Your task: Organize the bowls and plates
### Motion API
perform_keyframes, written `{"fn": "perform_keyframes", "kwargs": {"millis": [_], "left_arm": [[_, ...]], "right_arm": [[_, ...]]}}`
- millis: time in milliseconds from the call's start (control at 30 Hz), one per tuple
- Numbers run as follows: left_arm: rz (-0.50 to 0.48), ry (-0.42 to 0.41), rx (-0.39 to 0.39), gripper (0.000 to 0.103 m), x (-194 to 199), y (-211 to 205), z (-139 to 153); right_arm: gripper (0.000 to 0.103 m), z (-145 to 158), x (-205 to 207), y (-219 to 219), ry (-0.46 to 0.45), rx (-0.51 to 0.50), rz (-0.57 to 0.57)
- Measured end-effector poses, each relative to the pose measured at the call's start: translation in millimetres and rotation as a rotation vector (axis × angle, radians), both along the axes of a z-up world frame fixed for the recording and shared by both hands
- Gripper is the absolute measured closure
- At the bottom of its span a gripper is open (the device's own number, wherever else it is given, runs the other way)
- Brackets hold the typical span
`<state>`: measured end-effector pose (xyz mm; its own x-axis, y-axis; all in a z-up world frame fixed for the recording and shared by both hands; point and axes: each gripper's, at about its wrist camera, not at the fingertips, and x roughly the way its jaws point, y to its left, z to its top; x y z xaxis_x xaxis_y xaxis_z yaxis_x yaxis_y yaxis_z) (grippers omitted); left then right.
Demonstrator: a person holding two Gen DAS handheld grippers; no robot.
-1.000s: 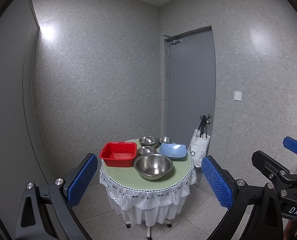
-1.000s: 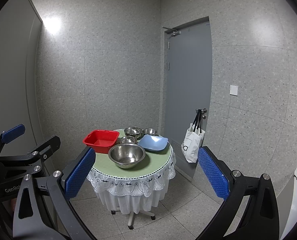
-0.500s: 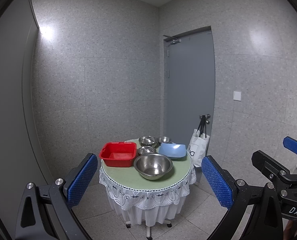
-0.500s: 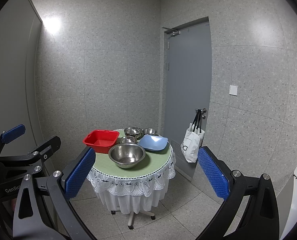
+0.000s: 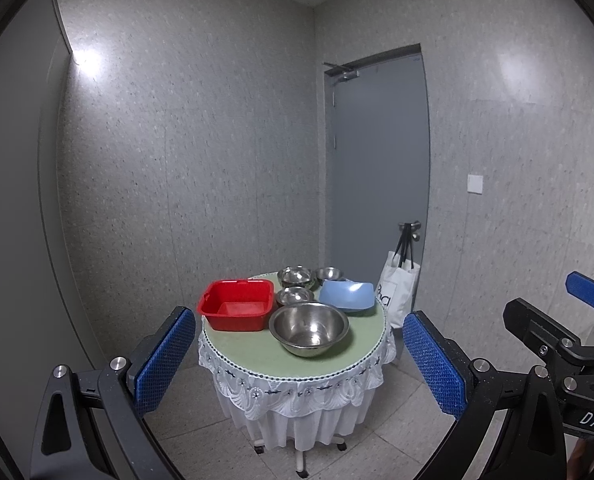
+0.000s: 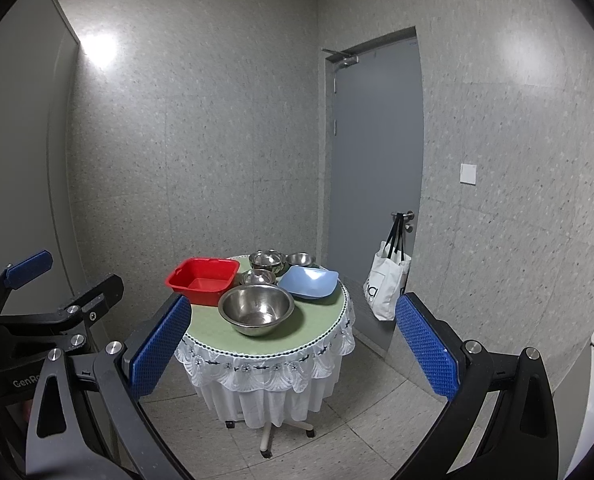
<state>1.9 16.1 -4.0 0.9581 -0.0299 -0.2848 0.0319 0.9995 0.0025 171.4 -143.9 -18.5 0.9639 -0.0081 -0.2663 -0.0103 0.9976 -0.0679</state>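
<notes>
In a grey speckled-wall room, the round green-topped counter [image 5: 337, 354] carries the large round steel bowl [image 5: 309, 329] at its near edge, straight ahead and well apart from both spread, empty claws, left claw [image 5: 297, 364] and right claw [image 6: 293, 350], neither clearly nearer.
</notes>
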Motion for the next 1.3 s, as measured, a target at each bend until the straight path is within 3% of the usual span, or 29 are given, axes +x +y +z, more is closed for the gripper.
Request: {"fn": "perform_keyframes", "kwargs": {"millis": [300, 533, 733, 933, 1067, 1300], "left_arm": [[0.038, 0.053, 0.0, 0.0, 52, 2, 1], [0.09, 0.129, 0.019, 0.001, 130, -5, -10], [0.167, 0.241, 0.012, 0.001, 240, -13, -28], [0.223, 0.414, -0.009, 0.001, 380, -18, -58], [0.243, 0.568, -0.035, 0.001, 476, -17, -92], [0.296, 0.735, -0.032, 0.007, 569, -4, -141]], "right_arm": [[0.0, -9, 48, 5, 0.053, 0.007, 0.033], [0.0, -30, 119, 0, 0.113, 0.015, 0.072], [0.0, -57, 215, -15, 0.178, 0.03, 0.108], [0.0, -90, 327, -34, 0.281, 0.019, 0.12], [0.0, -123, 408, -47, 0.396, -0.001, 0.129], [0.0, -206, 515, -57, 0.66, -0.019, 0.201]]}}
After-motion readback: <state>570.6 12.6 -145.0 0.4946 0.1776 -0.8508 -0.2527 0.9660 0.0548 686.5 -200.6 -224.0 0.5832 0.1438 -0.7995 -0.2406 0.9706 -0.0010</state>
